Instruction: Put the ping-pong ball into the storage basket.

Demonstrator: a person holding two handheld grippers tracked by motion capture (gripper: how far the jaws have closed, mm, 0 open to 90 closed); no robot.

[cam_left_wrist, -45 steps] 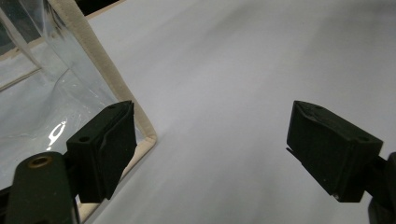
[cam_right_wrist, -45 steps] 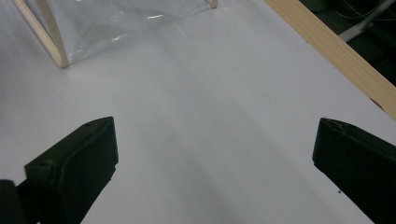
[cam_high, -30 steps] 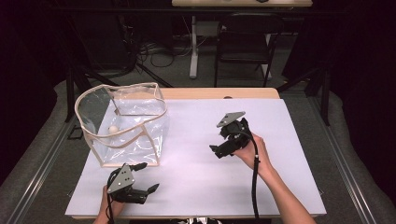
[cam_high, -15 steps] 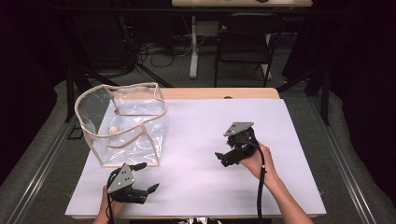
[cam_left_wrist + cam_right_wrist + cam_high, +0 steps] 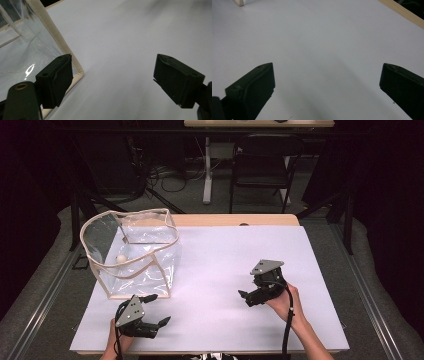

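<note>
On the white table (image 5: 225,270), both grippers (image 5: 156,309) (image 5: 243,296) are resting spread and empty-handed, with a white ball (image 5: 121,258) already sitting inside the clear bag (image 5: 150,270).

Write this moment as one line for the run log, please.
left gripper: open, empty, near bag corner | right gripper: open, empty, over white sheet | bag: clear, upright, open top | ball: white, inside bag

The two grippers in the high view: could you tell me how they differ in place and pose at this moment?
The left gripper sits at the table's near edge, right beside the clear bag; the right gripper is out on bare white table, well away from the bag. The left gripper points right and away from the person; the right gripper points left. Both are open, hold nothing, and carry a grey plate.
</note>
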